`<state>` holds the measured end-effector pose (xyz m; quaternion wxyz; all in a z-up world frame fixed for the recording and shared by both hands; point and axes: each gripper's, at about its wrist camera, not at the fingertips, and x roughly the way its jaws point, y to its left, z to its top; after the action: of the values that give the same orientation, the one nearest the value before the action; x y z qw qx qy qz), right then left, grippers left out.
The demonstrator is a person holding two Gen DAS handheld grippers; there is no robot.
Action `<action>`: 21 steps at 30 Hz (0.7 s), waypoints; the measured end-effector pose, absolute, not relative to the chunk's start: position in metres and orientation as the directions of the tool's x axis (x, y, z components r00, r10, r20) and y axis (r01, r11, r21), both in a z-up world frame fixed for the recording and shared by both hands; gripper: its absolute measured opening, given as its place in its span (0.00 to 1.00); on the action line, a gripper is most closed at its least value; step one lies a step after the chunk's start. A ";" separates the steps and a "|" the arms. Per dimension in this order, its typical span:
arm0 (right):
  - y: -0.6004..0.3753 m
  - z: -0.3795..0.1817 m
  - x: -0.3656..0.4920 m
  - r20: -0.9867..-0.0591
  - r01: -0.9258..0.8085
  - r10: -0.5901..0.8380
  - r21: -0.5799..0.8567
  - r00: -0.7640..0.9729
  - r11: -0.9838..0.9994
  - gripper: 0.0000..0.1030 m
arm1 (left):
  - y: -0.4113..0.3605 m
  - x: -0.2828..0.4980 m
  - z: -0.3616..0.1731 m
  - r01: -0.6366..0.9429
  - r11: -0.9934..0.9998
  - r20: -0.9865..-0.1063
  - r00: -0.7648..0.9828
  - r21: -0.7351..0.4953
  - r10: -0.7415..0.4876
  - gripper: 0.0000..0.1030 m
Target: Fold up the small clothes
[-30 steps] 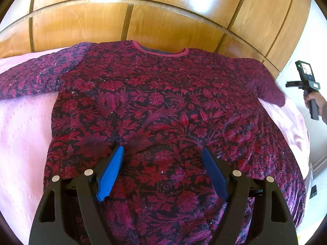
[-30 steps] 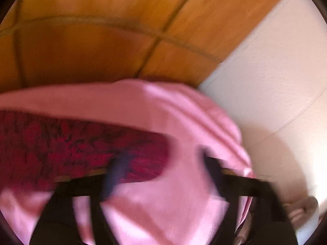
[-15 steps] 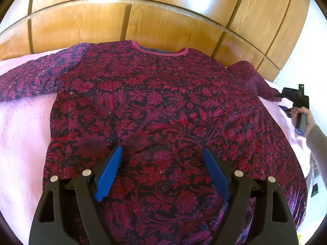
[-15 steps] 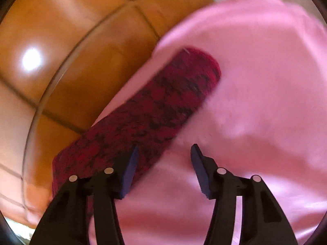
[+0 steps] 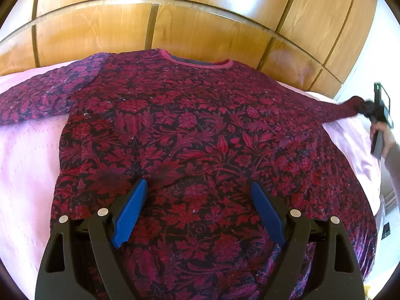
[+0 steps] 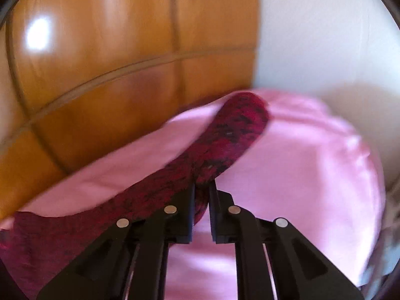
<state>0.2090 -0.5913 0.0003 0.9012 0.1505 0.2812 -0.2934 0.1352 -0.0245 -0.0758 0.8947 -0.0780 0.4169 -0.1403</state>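
Right gripper [image 6: 201, 187] angled down, clamped on sweater [image 5: 200, 137] sleeve; left gripper [image 5: 197, 200] gapes above its hem

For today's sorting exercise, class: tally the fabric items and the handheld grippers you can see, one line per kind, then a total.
Dark red floral knitted sweater: 1
Pale pink bed cover: 1
Black two-finger grippers: 2, left gripper and right gripper
Total: 4
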 end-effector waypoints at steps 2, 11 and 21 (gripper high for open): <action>-0.604 -0.027 0.211 -0.676 0.638 -0.414 0.109 0.610 0.762 0.08 | -0.024 0.135 -0.076 0.187 0.948 -0.723 0.613 -0.259 -0.318 0.81; -0.608 -0.065 0.179 -0.710 0.620 -0.253 0.318 0.657 0.717 0.54 | -0.003 0.131 -0.055 0.146 0.942 -0.732 0.597 -0.303 -0.328 0.81; -0.454 -0.072 0.108 -0.671 0.035 0.390 0.527 0.630 0.849 0.50 | 0.076 0.064 -0.050 0.008 0.935 -0.761 0.578 -0.355 -0.294 0.81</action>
<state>0.1081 -0.4541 -0.0718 0.8662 0.2547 0.4175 0.1026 0.0638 0.0760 -0.0502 0.8741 -0.1586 0.4509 -0.0866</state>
